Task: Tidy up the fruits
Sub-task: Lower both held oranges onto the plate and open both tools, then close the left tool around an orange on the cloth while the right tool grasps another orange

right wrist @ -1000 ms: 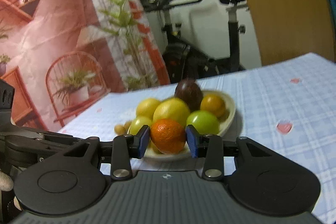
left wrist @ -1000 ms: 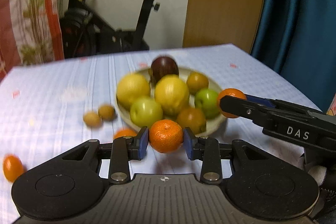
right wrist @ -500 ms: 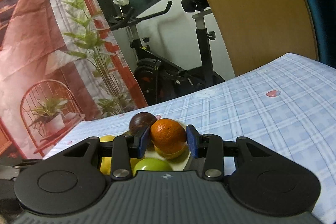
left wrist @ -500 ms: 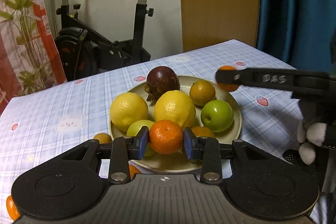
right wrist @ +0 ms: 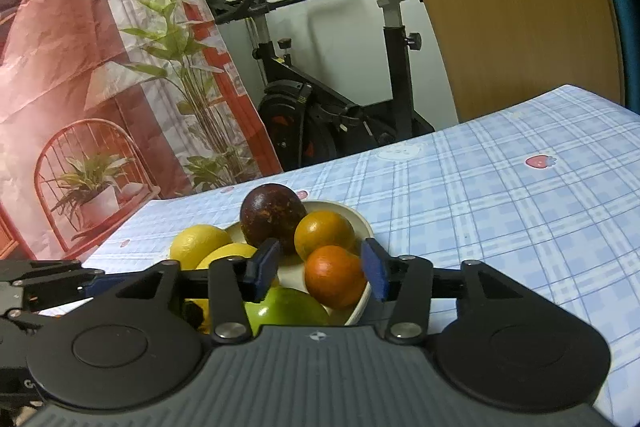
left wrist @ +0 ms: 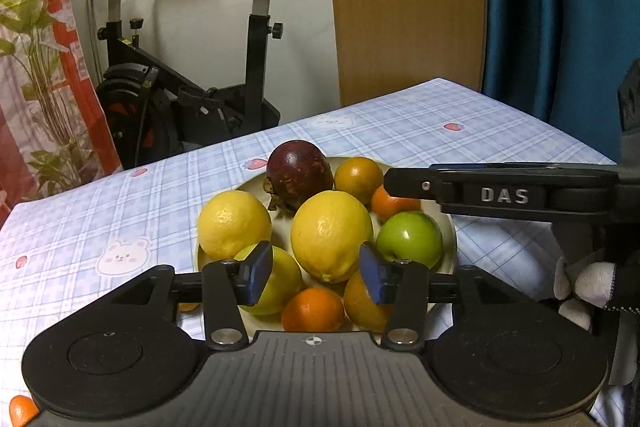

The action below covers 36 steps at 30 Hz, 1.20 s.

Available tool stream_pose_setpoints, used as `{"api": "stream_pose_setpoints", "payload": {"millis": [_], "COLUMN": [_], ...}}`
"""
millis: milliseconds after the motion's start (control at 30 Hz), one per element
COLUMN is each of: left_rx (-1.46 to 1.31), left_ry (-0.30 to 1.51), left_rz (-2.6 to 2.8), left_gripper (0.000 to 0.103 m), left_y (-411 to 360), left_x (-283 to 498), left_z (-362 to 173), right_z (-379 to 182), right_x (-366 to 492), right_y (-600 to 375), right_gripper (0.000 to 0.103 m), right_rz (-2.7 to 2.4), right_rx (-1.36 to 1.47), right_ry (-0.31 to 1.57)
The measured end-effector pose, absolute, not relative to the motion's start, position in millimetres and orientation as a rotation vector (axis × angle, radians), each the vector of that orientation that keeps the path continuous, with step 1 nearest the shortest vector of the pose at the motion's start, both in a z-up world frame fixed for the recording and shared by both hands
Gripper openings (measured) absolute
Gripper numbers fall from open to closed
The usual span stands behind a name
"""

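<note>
**Two mandarins let go over a heaped plate**

The left gripper [left wrist: 316, 273] is opening its jaws, and nothing sits between the blue pads; a small mandarin [left wrist: 313, 309] lies below them at the plate's near edge. The right gripper [right wrist: 320, 269] is opening too, its mandarin [right wrist: 335, 277] between the pads but clear of both, resting against the rim.

The cream plate [left wrist: 450, 227] holds two lemons [left wrist: 331, 235], two green apples [left wrist: 409, 239], a dark mangosteen [left wrist: 299, 169], a dull orange citrus [left wrist: 358, 179] and more small oranges, piled tight. One more mandarin [left wrist: 22, 409] lies loose on the checked tablecloth [left wrist: 120, 203].

Mandarins are probably light, with soft skin that bruises; round, they likely roll off a heap. Best taken across the widest middle, gently.
</note>
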<state>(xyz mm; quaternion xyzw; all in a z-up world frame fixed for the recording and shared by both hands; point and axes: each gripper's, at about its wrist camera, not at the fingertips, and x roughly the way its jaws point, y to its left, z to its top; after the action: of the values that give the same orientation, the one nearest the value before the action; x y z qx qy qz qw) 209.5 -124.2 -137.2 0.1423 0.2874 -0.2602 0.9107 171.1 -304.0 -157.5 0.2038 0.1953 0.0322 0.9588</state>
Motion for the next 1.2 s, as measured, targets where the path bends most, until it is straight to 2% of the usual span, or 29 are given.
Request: {"api": "stream_pose_setpoints", "payload": {"millis": [167, 667, 1200], "left_rx": [0.215, -0.105, -0.126], "left_ry": [0.610, 0.650, 0.606], "left_rz": [-0.515, -0.274, -0.208], "left_gripper": [0.052, 0.054, 0.054], "left_y": [-110, 17, 71], "left_x": [211, 203, 198], "left_z": [-132, -109, -96], "right_z": [-156, -151, -136], "right_x": [160, 148, 118], "right_y": [-303, -293, -209], "right_gripper": [0.058, 0.058, 0.058], "right_rz": [0.086, 0.104, 0.218], "right_rx": [0.428, 0.394, 0.145], "right_ry": [0.353, 0.325, 0.359]}}
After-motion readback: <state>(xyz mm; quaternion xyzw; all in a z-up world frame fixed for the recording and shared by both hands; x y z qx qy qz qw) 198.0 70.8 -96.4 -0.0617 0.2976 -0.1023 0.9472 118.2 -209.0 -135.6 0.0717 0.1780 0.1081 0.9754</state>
